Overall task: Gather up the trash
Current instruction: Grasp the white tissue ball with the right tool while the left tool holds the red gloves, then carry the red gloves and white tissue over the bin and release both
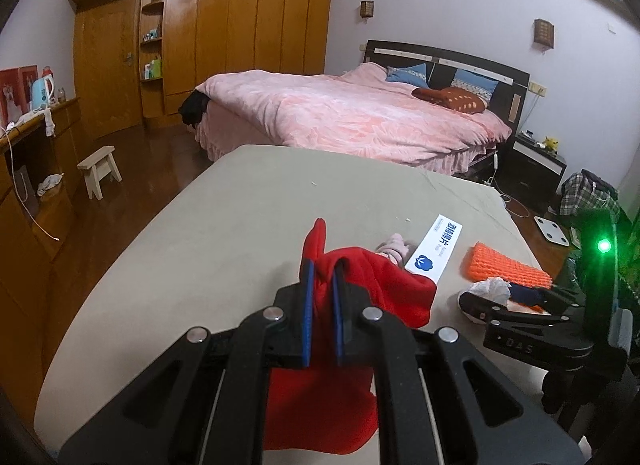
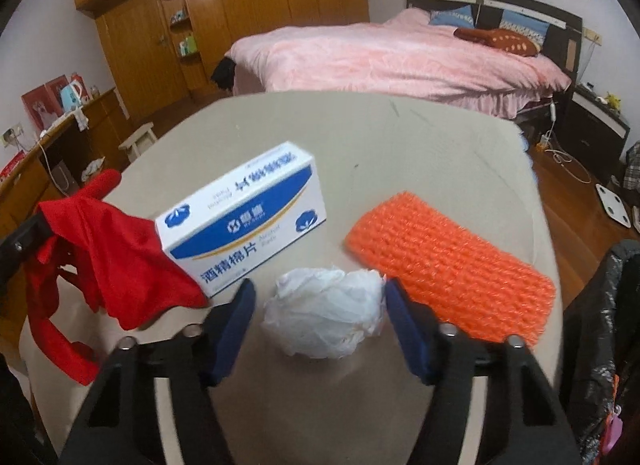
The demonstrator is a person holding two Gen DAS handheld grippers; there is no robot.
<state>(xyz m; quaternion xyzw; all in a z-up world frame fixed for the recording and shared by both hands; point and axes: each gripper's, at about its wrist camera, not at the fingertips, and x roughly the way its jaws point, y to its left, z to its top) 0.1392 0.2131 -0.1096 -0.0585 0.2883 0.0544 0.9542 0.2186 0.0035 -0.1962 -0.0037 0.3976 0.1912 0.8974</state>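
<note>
My left gripper (image 1: 323, 265) is shut on a red cloth (image 1: 372, 289) and holds it over the beige table (image 1: 200, 233); the cloth (image 2: 116, 249) hangs at the left of the right wrist view. My right gripper (image 2: 318, 291) is open, its jaws on either side of a crumpled white tissue (image 2: 320, 313) that lies on the table (image 2: 400, 145). The tissue (image 1: 490, 289) and right gripper (image 1: 480, 303) also show in the left wrist view. A white and blue box (image 2: 244, 213) and an orange foam net (image 2: 448, 265) lie just beyond.
A black trash bag (image 2: 600, 325) hangs at the table's right edge. A small pink item (image 1: 394, 247) lies behind the red cloth. A pink bed (image 1: 352, 113), wooden wardrobe (image 1: 224, 33), desk (image 1: 28, 145) and small stool (image 1: 100, 171) stand beyond the table.
</note>
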